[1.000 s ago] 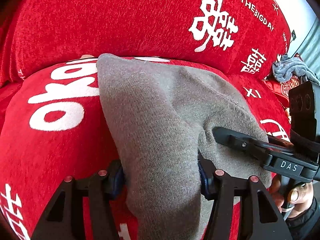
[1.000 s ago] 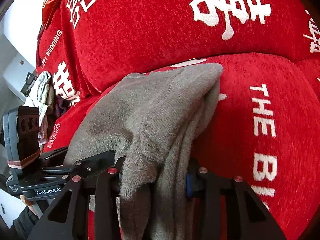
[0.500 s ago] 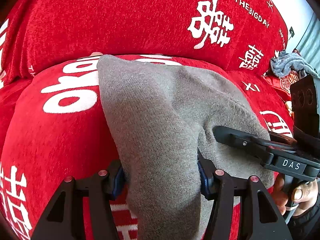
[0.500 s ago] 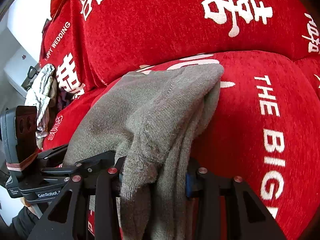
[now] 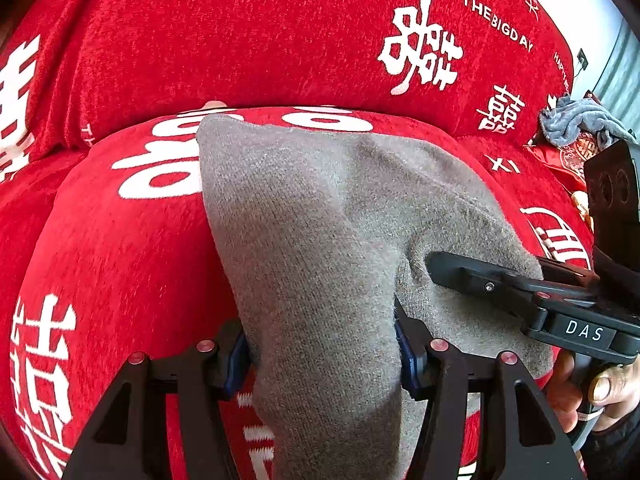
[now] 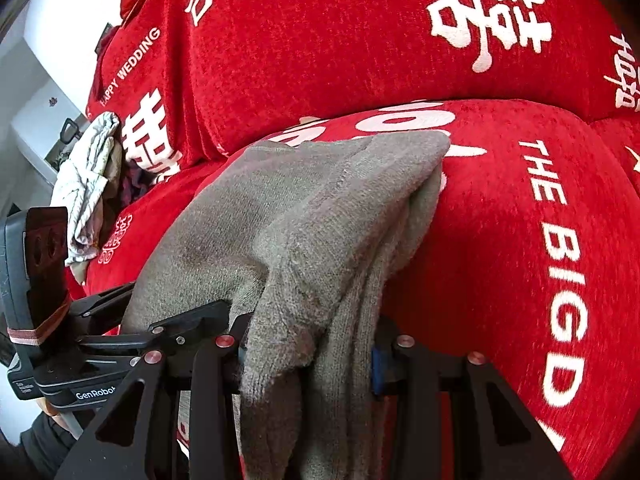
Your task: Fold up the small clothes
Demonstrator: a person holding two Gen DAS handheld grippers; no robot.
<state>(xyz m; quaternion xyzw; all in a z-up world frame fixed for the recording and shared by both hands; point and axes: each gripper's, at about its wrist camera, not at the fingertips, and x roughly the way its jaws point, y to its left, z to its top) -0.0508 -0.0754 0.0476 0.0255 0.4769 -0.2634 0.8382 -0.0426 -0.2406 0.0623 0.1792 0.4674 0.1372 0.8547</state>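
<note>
Grey garment (image 5: 320, 240) hides left gripper (image 5: 322, 354) pads; near hem cut off.

The right gripper (image 6: 306, 354) is clamped on a bunched edge of a grey knitted garment (image 6: 304, 216), whose far end lies on a red sofa cover (image 6: 500, 216) printed with white characters and the words "THE BIG D". To its left the left gripper (image 6: 188, 320), marked "GenRobot", grips the same garment. Farther left, a crumpled pale cloth (image 6: 90, 184) rests at the sofa's end.
</note>
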